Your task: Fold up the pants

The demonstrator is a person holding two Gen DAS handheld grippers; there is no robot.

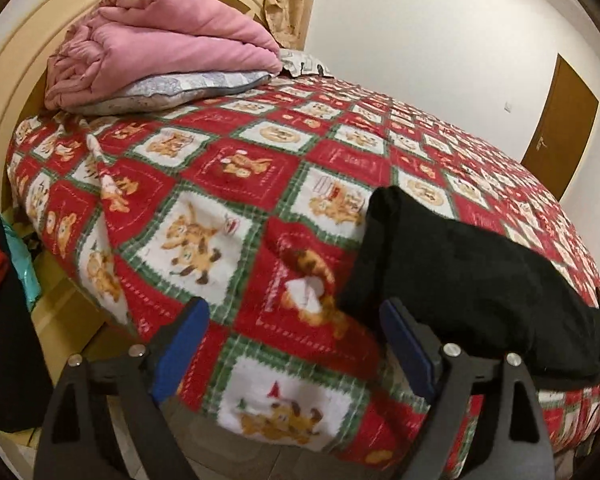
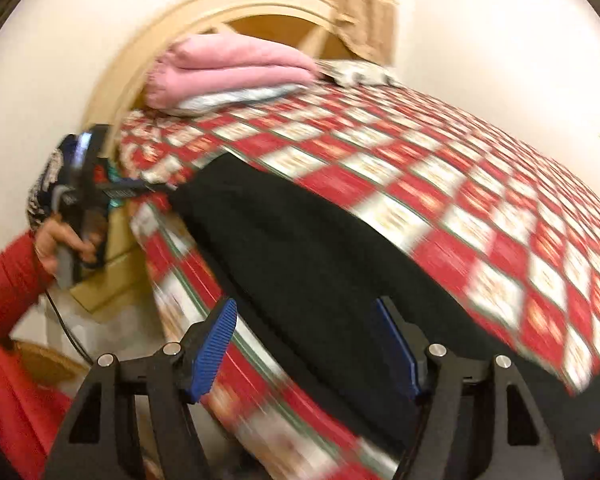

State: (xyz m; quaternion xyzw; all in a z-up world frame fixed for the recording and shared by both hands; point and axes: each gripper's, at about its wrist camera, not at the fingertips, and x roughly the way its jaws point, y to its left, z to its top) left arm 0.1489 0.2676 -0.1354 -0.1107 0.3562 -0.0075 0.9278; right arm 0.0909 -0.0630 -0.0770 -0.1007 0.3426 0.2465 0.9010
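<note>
On the bed, black pants [image 1: 468,280] lie in a long folded band along the near edge of a red, white and green patchwork blanket [image 1: 228,184] printed with small animals. Seen from the left wrist, the left gripper [image 1: 294,344] hangs just over the blanket's near edge with its blue pads wide apart and nothing between them; the pants' end sits just beside the right-hand pad [image 1: 410,344], whether touching it cannot be told. Seen from the right wrist, which is blurred, the right gripper [image 2: 314,350] also stands released, its pads spread with the dark cloth [image 2: 324,256] running below and between them but not pinched. At the left of that view a hand [image 2: 58,244] in a red sleeve [image 2: 8,284] grips the other gripper's handle. Near the cream headboard [image 1: 16,76], a folded pink quilt [image 1: 160,36] rests on a pale pillow [image 1: 172,92]. A brown door [image 1: 564,120] stands in the white wall beyond.
</note>
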